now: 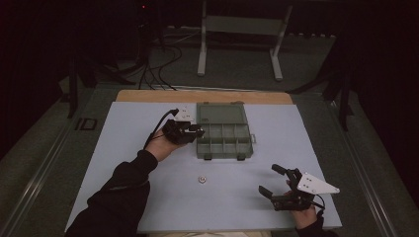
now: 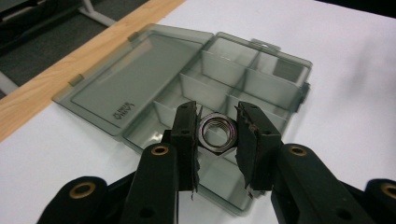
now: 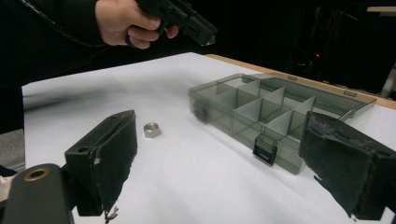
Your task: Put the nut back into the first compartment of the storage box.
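Note:
A grey see-through compartment box (image 1: 225, 132) lies open at the middle of the white table, its lid (image 2: 130, 79) folded flat toward the far edge. My left gripper (image 1: 197, 132) hovers at the box's left side, shut on a steel hex nut (image 2: 215, 132) held over a near-left compartment. A second hex nut (image 1: 201, 178) lies loose on the table in front of the box, also seen as the loose nut (image 3: 152, 129) in the right gripper view. My right gripper (image 1: 272, 180) stands open near the front right of the table, nothing between its pads (image 3: 114, 158).
The white table top (image 1: 148, 197) rests on a wooden board (image 1: 148, 95) that shows along the far edge. The box's front latches (image 3: 265, 150) face me. Beyond the table are a metal stand (image 1: 242, 29) and cables (image 1: 158, 69) on the dark floor.

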Motion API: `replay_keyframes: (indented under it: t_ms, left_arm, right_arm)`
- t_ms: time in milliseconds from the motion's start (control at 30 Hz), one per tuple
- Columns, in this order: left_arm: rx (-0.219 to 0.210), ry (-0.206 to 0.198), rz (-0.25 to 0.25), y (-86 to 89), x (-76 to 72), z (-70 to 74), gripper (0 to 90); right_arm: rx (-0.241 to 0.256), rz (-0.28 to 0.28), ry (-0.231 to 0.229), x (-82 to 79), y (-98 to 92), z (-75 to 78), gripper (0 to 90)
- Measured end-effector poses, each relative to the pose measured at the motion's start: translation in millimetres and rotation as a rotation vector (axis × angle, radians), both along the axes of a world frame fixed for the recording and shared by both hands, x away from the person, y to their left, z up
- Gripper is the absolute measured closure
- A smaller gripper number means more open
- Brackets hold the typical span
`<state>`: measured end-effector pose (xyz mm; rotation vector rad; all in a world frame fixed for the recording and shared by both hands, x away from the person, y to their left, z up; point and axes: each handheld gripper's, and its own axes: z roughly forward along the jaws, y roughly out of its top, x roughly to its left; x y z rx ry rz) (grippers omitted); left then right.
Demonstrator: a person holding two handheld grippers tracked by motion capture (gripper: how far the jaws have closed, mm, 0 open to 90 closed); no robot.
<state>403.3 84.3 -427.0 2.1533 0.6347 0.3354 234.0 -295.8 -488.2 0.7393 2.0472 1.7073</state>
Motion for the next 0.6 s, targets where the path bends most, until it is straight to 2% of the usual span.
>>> replay_keyframes:
  t_ms: [300, 367, 467, 600]
  left_arm:
    - [-0.038, 0.002, 0.072, -3.4, 19.8, -3.5, 70.7]
    - [-0.036, -0.002, 0.080, -4.0, 21.2, -4.7, 70.7]
    - [-0.059, -0.001, 0.106, -5.4, 27.4, -9.7, 70.7]
    - [-0.067, 0.005, 0.139, -7.7, 34.2, -14.9, 70.7]
  right_arm:
    - [0.001, 0.001, 0.001, 0.1, -0.3, -0.1, 11.5]
    - [0.001, 0.001, 0.001, 0.0, -0.5, 0.0, 11.5]
    - [0.001, 0.003, 0.002, -0.1, -0.4, -0.1, 11.5]
    - [0.000, 0.004, 0.004, 0.0, -0.1, -0.1, 11.5]
